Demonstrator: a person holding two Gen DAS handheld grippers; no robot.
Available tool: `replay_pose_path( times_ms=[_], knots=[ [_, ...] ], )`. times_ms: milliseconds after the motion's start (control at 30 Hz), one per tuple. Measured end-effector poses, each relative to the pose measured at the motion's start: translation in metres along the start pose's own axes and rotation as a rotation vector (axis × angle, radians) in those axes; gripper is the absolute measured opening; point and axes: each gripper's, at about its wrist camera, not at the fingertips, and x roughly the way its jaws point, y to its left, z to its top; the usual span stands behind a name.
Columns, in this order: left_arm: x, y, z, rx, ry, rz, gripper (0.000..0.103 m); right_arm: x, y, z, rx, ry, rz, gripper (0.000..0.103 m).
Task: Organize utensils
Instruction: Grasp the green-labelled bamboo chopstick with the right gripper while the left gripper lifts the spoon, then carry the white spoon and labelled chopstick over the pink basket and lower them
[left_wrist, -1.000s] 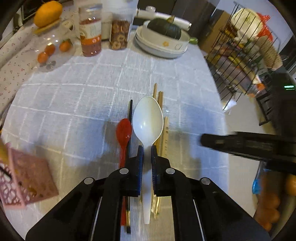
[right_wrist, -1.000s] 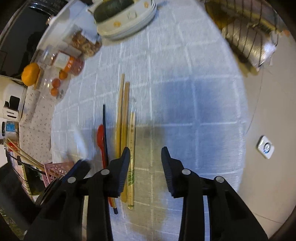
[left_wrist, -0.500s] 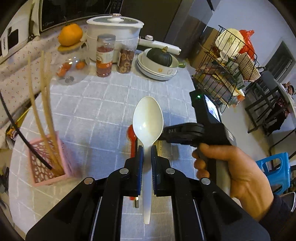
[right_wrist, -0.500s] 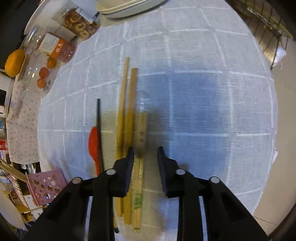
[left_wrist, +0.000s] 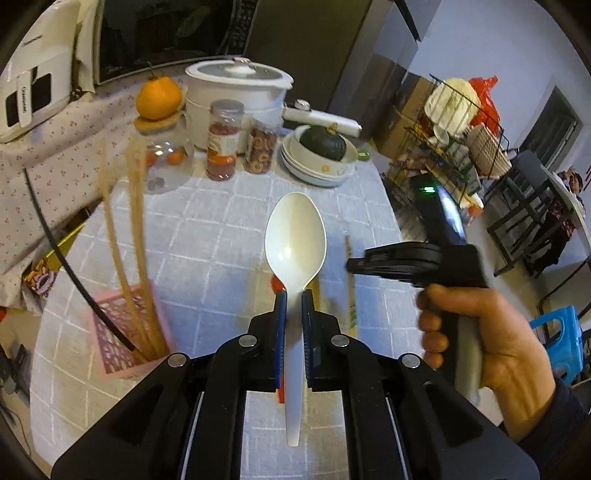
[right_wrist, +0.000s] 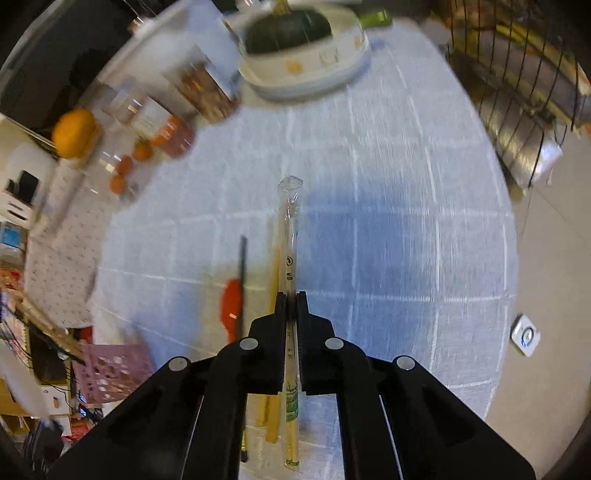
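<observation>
**Ana:** Left wrist view first. What has the left gripper (left_wrist: 293, 295) got?

**Ben:** Its fingers are clenched on the handle of a white plastic spoon (left_wrist: 295, 240), bowl pointing forward and held above the checked tablecloth (left_wrist: 207, 229). The handle's tail pokes back between the finger arms.

**Ana:** And the pink basket (left_wrist: 122, 332)?

**Ben:** It stands near the tablecloth's left edge, with several wooden chopsticks (left_wrist: 136, 236) and a black one upright in it, leaning slightly.

**Ana:** The other side?

**Ben:** A hand (left_wrist: 491, 339) holds the right gripper (right_wrist: 291, 295) over the right part of the table. In its own view the fingers are closed tight on a pair of wrapped disposable chopsticks (right_wrist: 290, 251), clear wrapper tip pointing forward, lifted off the cloth.

**Ana:** What lies on the cloth?

**Ben:** A red spoon (right_wrist: 231, 306), a black chopstick (right_wrist: 243, 266) just beside it, and bare wooden chopsticks (right_wrist: 274, 273) next to the held pair, near the middle of the cloth.

**Ana:** The far edge?

**Ben:** Stacked bowls holding a dark green squash (left_wrist: 323, 142), two jars (left_wrist: 225, 147), a white pot (left_wrist: 236, 85) and an orange (left_wrist: 159, 96).
</observation>
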Motion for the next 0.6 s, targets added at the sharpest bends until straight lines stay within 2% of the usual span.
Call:
replay_pose_path(
  times_ms=[267,333,400,467,600],
  knots=[
    [-0.023,0.041,0.008,-0.036,-0.147,0.062,0.008,-0.065,0.044,-0.001,-0.128,-0.264,0.189,0.005],
    [-0.031,0.053,0.008,-0.029,-0.21,0.094,0.008,-0.076,0.057,-0.003,-0.156,-0.323,0.233,0.005],
    [-0.037,0.065,0.006,-0.005,-0.284,0.142,0.008,-0.084,0.067,-0.007,-0.174,-0.367,0.277,0.005],
    [-0.038,0.076,0.003,-0.019,-0.314,0.159,0.008,-0.091,0.08,-0.012,-0.209,-0.423,0.333,0.005],
    [-0.034,0.098,-0.006,-0.056,-0.379,0.195,0.008,-0.099,0.102,-0.024,-0.275,-0.484,0.377,0.005]
  ],
)
